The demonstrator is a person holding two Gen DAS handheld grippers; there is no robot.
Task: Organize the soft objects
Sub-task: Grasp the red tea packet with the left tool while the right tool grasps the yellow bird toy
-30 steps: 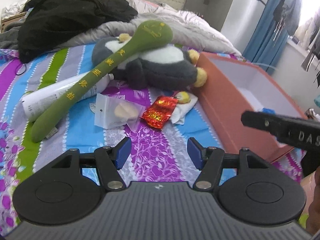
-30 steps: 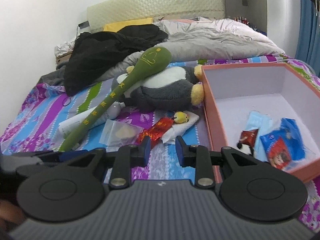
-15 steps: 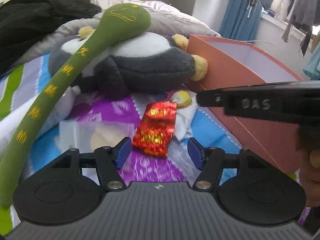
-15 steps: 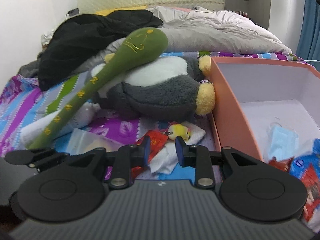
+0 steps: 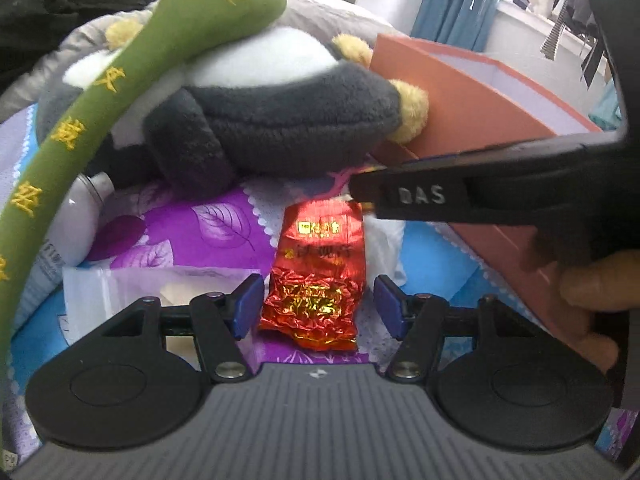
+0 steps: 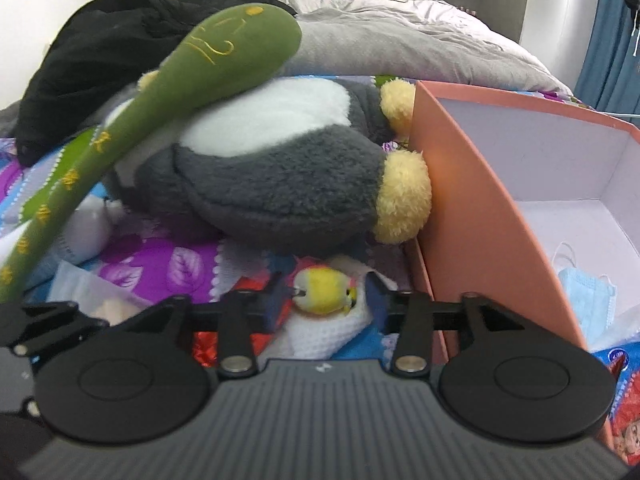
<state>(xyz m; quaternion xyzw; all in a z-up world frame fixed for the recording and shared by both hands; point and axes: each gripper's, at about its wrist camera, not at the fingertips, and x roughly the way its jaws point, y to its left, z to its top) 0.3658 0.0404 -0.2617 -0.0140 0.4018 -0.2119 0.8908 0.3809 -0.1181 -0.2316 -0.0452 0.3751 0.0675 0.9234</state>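
A red foil packet [image 5: 316,276] lies on the patterned bedspread. My left gripper [image 5: 318,308] is open, its blue pads on either side of the packet's near end. My right gripper [image 6: 326,300] is open around a small yellow bird toy [image 6: 324,290] lying on a white knitted cloth [image 6: 324,332]; its arm crosses the left wrist view [image 5: 480,196]. Behind lie a grey and white penguin plush [image 6: 272,176] and a long green plush stick [image 6: 160,92] resting on it. An orange box [image 6: 472,200] stands at the right.
The box holds a blue face mask [image 6: 588,300] and printed packets [image 6: 624,408]. A clear plastic bag [image 5: 152,288] and a white bottle [image 5: 76,224] lie at the left. Black clothing [image 6: 100,60] and a grey duvet [image 6: 400,44] lie behind.
Both grippers moved forward and down toward the bedspread. The left now straddles the red packet. The right has opened wider and now frames the yellow bird toy.
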